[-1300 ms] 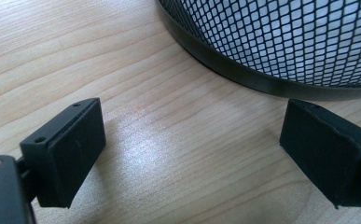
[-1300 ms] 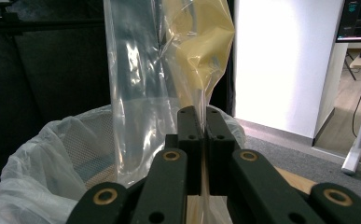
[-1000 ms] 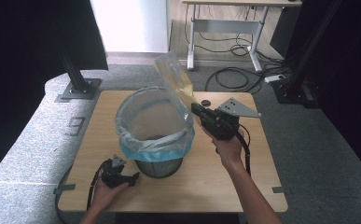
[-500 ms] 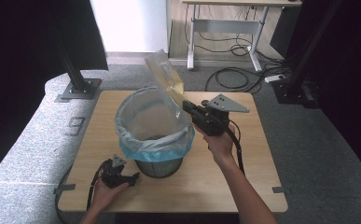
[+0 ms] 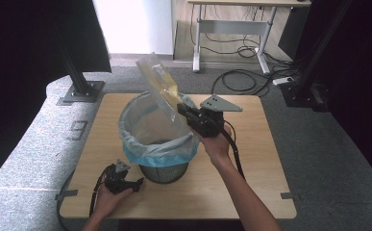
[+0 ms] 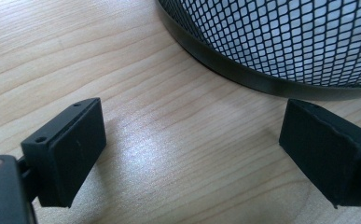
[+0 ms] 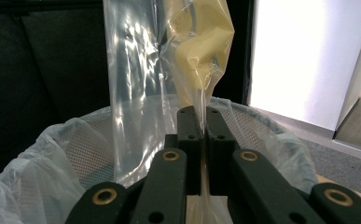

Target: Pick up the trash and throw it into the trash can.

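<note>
A black mesh bin [image 5: 162, 171] lined with a pale blue bag [image 5: 145, 154] stands on the wooden table [image 5: 251, 159]. My right gripper [image 5: 181, 109] is shut on a clear plastic bag with a yellow item inside [image 5: 155, 79], held upright over the bin's right rim. In the right gripper view the jaws pinch the plastic bag [image 7: 187, 56] above the liner [image 7: 38, 172]. My left gripper [image 5: 138, 185] rests on the table at the bin's front left, open; in the left gripper view its fingers [image 6: 66, 149] stand wide apart before the mesh wall [image 6: 281, 42].
A grey padded surface [image 5: 25, 159] borders the table on the left. Black stands [image 5: 80, 89] rise at the back left and back right. A desk frame [image 5: 231, 29] and cables [image 5: 241, 77] lie on the floor beyond the table.
My right gripper has carried the plastic bag leftward, from beside the bin's right edge to over its rim. The left gripper has stayed where it was.
</note>
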A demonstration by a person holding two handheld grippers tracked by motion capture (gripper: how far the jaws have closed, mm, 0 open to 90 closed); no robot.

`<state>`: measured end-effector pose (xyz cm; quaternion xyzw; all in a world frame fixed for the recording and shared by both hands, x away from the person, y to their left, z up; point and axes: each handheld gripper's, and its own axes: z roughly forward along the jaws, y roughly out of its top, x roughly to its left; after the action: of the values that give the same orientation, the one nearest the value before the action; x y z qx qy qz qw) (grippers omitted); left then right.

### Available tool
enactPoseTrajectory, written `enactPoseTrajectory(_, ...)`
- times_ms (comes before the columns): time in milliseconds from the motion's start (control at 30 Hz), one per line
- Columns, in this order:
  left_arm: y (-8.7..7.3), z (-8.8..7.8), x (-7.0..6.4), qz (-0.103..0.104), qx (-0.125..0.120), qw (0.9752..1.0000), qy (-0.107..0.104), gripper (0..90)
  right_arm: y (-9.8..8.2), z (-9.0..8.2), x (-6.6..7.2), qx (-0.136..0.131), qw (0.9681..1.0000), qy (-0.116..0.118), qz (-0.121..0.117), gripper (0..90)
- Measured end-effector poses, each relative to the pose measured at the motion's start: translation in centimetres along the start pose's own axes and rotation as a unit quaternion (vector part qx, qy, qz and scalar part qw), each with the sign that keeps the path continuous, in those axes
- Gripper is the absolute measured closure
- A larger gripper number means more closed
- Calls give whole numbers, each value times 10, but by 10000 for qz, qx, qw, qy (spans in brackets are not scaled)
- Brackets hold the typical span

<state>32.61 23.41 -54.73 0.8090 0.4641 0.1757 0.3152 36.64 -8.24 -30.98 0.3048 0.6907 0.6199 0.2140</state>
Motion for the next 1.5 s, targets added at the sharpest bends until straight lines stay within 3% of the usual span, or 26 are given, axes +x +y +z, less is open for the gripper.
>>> enactPoseTrajectory(533, 0, 0, 0, 22, 13, 10000, 6, 70, 2, 22, 11, 144, 9998, 140, -66, 843)
enactPoseTrajectory(567, 0, 0, 0, 22, 14, 10000, 6, 70, 1, 23, 11, 163, 9997, 148, -63, 822)
enactPoseTrajectory(633, 0, 0, 0, 22, 14, 10000, 6, 69, 0, 24, 11, 200, 9997, 43, -127, 626)
enactPoseTrajectory(667, 0, 0, 0, 22, 14, 10000, 6, 69, 0, 24, 11, 200, 9997, 43, -127, 626)
enactPoseTrajectory(700, 0, 0, 0, 24, 14, 10000, 5, 69, 0, 23, 12, 195, 9995, -139, -202, 499)
enactPoseTrajectory(733, 0, 0, 0, 8, 2, 10000, 11, 69, -1, 21, 14, 209, 9978, -502, -385, 369)
enactPoseTrajectory(867, 0, 0, 0, 8, 0, 10000, 5, 69, -3, 12, 10, 305, 9976, -544, -306, 321)
enactPoseTrajectory(1167, 0, 0, 0, 9, 0, 10000, 5, 70, -15, -16, -1, 281, 9973, -604, -306, 302)
enactPoseTrajectory(1500, 0, 0, 0, 4, -2, 10000, 7, 70, -35, -49, -21, 170, 9969, -762, -138, 303)
